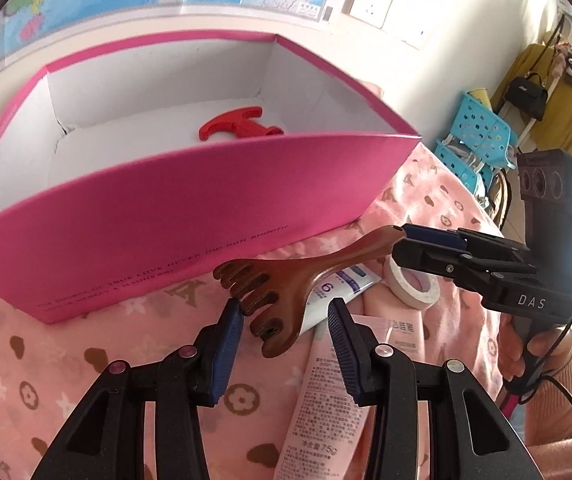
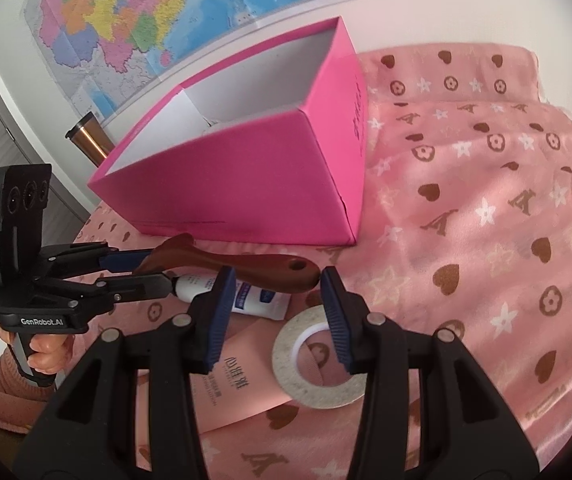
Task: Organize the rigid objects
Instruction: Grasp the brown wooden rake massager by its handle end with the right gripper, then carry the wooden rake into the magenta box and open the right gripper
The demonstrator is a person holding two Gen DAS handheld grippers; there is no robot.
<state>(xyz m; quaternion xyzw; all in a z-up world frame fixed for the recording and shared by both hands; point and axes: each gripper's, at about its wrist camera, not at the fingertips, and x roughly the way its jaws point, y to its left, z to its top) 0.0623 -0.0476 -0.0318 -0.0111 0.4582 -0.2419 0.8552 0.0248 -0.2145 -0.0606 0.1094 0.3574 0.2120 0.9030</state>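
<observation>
**While the comb's lying across the tubes, both grippers are closing in on it**

While the wooden comb (image 1: 286, 280) is resting mid-frame on the white tube (image 1: 341, 284) and pink tube (image 1: 325, 380), the left gripper (image 1: 286, 306) is sitting with its jaws spread wide right at the toothed head. The right gripper (image 2: 278, 276) is also gaping wide, straddling the handle end. The pink box (image 1: 166, 220) is filling the upper left, holding a red plastic piece (image 1: 238, 128). A tape roll (image 1: 413, 284) is lying right of centre.

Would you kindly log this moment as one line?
left gripper: open, at wooden comb teeth | right gripper: open, at comb handle | pink box: red piece inside
</observation>
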